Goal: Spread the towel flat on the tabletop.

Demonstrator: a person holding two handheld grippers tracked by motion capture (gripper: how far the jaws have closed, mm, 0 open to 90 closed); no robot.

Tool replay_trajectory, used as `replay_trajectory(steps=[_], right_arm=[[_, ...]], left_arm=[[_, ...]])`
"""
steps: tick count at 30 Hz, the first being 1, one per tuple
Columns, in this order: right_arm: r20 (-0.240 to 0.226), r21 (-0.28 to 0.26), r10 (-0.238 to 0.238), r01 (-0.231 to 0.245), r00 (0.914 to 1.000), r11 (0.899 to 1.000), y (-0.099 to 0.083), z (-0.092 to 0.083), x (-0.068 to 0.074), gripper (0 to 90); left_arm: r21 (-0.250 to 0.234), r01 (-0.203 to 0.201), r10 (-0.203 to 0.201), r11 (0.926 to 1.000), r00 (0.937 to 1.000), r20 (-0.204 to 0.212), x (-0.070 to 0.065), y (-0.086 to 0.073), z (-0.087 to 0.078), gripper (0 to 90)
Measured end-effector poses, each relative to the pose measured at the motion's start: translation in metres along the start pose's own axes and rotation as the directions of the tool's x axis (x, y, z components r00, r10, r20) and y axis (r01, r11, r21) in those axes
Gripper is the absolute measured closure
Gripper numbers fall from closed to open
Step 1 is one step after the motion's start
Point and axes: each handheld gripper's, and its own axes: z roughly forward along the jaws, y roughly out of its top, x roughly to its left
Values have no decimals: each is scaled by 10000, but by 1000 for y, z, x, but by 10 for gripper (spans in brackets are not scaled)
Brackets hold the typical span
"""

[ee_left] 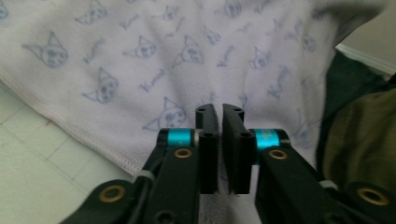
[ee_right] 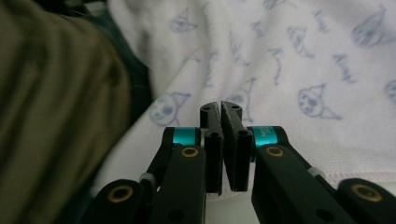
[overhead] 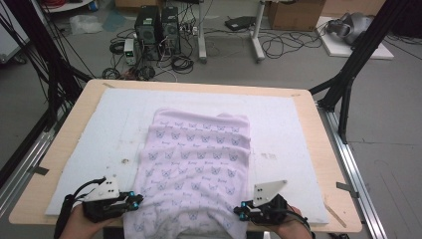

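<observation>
Looking like a lab or robotics test room, not a home. Bare grey concrete floor point(overhead: 298, 69) running behind the tabletop point(overhead: 74, 124), with loose cables point(overhead: 278, 45) sprawling across it. Two black computer towers point(overhead: 158, 30) sitting on the floor, wires trailing off them. Black metal frame struts point(overhead: 358, 59) standing at both sides of the tabletop like a camera rig. Cardboard box point(overhead: 296, 14) sitting at the back, white desk legs point(overhead: 257, 35) standing near it, a headset point(overhead: 348, 25) lying on a white board on the floor. Tabletop is plain wood, carrying a white foam sheet point(overhead: 99, 139) as a work mat.
</observation>
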Motion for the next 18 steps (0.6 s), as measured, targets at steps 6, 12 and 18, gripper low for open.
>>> replay_trajectory(steps=[6, 12, 18], right_arm=[[765, -461, 76, -40, 9970, 9989, 6, -5, -12, 587], [1094, 301, 252, -286, 9937, 9991, 10, 32, -51, 607], [911, 333, 342, -374, 9953, 9987, 10, 35, -53, 877]], left_arm=[[189, -266, 268, 9995, 9996, -120, 8, 3, 18, 564], [720, -263, 244, 9971, 9993, 274, 21, 6, 47, 677], [584, -92, 86, 9983, 9999, 110, 17, 3, 43, 873]])
